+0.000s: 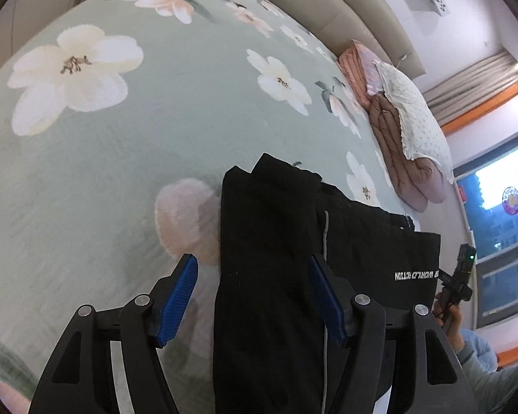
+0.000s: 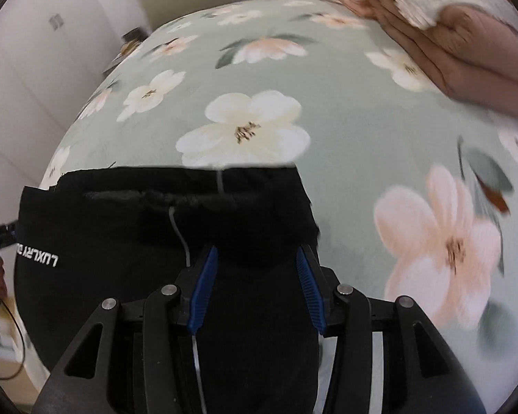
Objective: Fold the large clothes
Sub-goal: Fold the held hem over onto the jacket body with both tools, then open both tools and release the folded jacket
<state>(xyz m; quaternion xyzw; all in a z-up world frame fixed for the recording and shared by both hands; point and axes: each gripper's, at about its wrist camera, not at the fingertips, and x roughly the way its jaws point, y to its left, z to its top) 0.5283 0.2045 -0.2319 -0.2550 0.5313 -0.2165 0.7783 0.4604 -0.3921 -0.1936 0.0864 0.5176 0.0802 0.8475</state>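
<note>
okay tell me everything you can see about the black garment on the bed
The black garment is a soft, matte, knit-looking piece, seemingly a hoodie, with a grey drawcord and white printed lettering. It lies partly folded in layers on the floral green bedspread. In each wrist view a band of it runs between the blue pads of an open tool: the left tool and the right tool. Whether the pads touch the cloth cannot be told.

Soft, even room light, with daylight coming through the window (image 1: 500, 241) at the right. The black garment (image 1: 276, 276) swallows detail, almost no folds readable. Right wrist view smears with motion blur on the flowers (image 2: 445, 245). Heavy fisheye bending, dark vignette at the corners.
</note>
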